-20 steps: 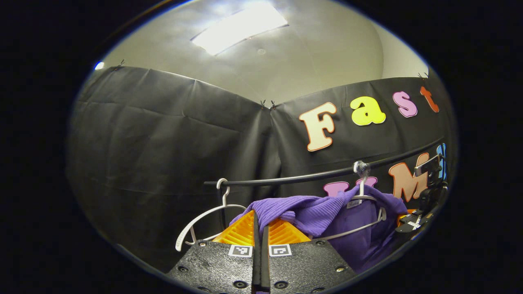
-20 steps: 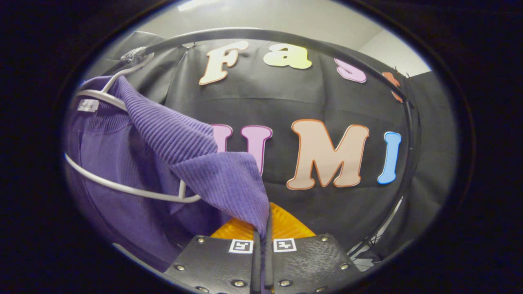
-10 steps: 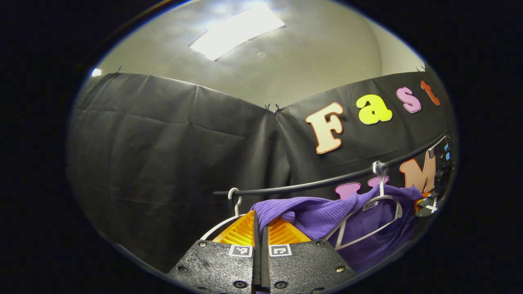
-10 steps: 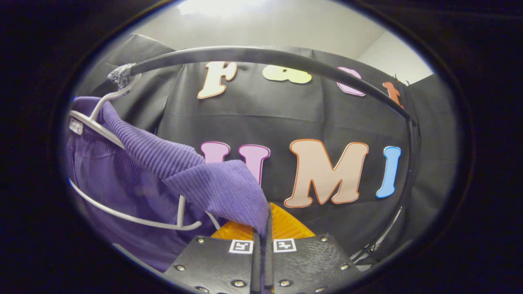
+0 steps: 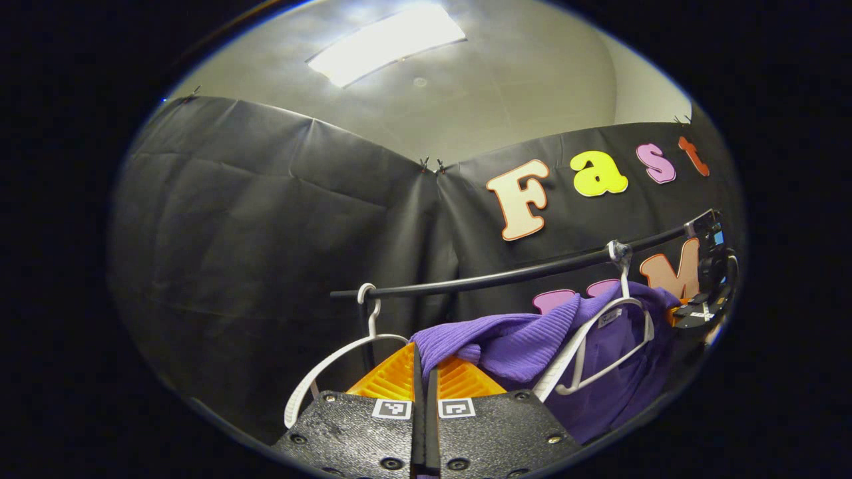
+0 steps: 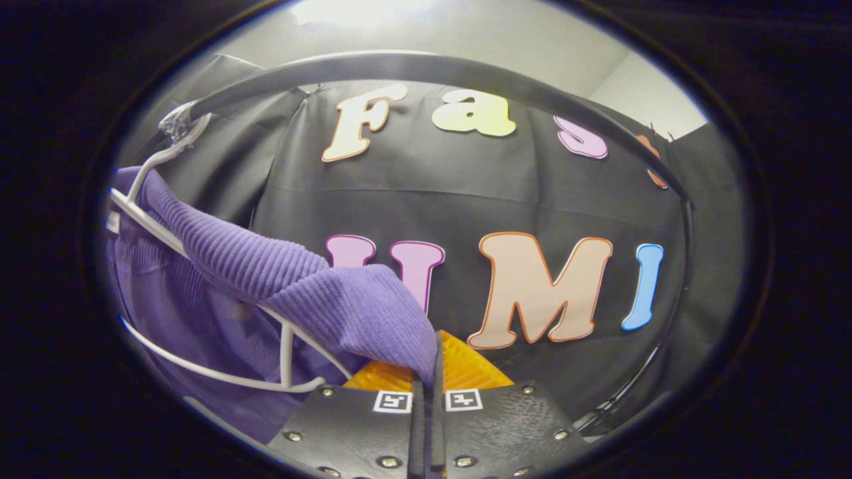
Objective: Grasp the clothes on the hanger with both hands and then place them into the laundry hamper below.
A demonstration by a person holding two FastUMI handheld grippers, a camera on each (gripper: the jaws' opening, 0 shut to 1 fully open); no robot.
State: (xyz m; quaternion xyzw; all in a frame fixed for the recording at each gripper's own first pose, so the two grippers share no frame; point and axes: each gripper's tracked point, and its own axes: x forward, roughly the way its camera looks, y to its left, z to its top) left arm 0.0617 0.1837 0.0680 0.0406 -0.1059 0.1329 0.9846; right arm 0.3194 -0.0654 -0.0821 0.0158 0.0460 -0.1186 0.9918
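Observation:
A purple ribbed garment (image 5: 526, 339) hangs on a white hanger (image 5: 602, 346) hooked over the black rail (image 5: 506, 274). My left gripper (image 5: 423, 372) is shut on one shoulder of the cloth. In the right gripper view the same purple garment (image 6: 293, 286) drapes from its white hanger (image 6: 219, 376), and my right gripper (image 6: 430, 362) is shut on the other shoulder's edge. The right gripper (image 5: 705, 306) also appears far right in the left gripper view, beside the garment. The hanger stands tilted under the rail.
A second, bare white hanger (image 5: 333, 362) hangs at the rail's left end. The curved rail (image 6: 426, 66) arches overhead in the right gripper view, and its upright (image 6: 679, 279) runs down the right side. Black cloth walls close in behind.
The garment's hanger has swung and tilted more steeply as both shoulders are drawn off it. Both grippers stay clamped on the cloth; the bare hanger shows more fully again.

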